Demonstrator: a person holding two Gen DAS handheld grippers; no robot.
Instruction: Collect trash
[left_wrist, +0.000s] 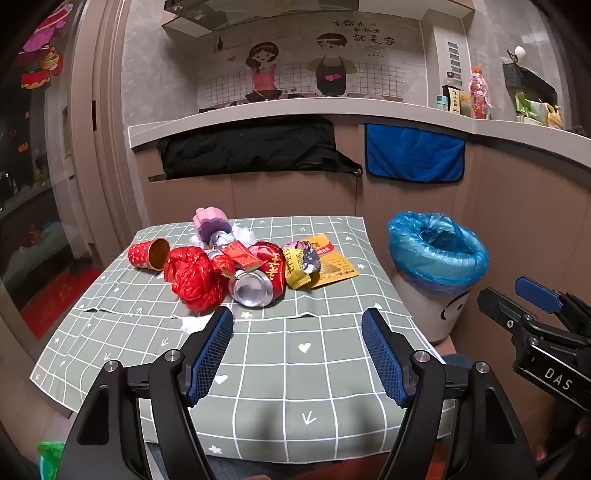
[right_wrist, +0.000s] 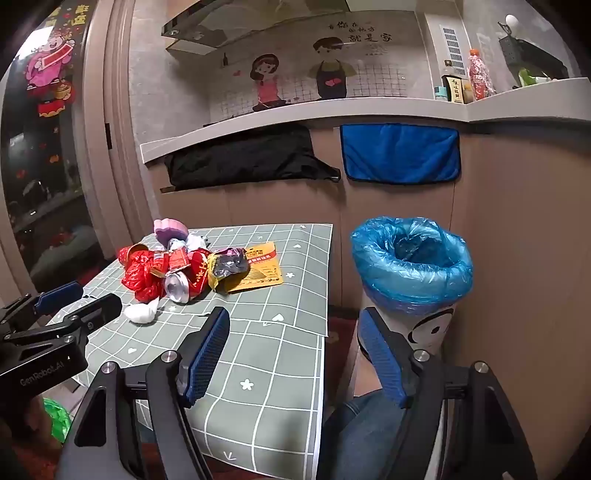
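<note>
Trash sits heaped at the far middle of the checked tablecloth (left_wrist: 280, 369), and I have nothing in hand yet: my left gripper (left_wrist: 297, 328) and right gripper (right_wrist: 293, 328) both hang over the near edge with jaws spread wide and empty. The lined bin (right_wrist: 412, 254), its blue bag folded over the rim, stands on the floor just beside the table's right side. I judge the whole heap light. The crushed red can (left_wrist: 258, 280) is thin metal, smooth and likely to slip, so I would close across its dented body rather than the shiny round end facing me. The red plastic bag (left_wrist: 195, 278) touching its left side is soft and crinkly; pinching any raised fold should do. The red paper cup (left_wrist: 149, 253), lying on its side at the left end, would crumple, so I would take it by the rim. The yellow wrapper (left_wrist: 328, 264) lies flat, needing an edge lifted first.
</note>
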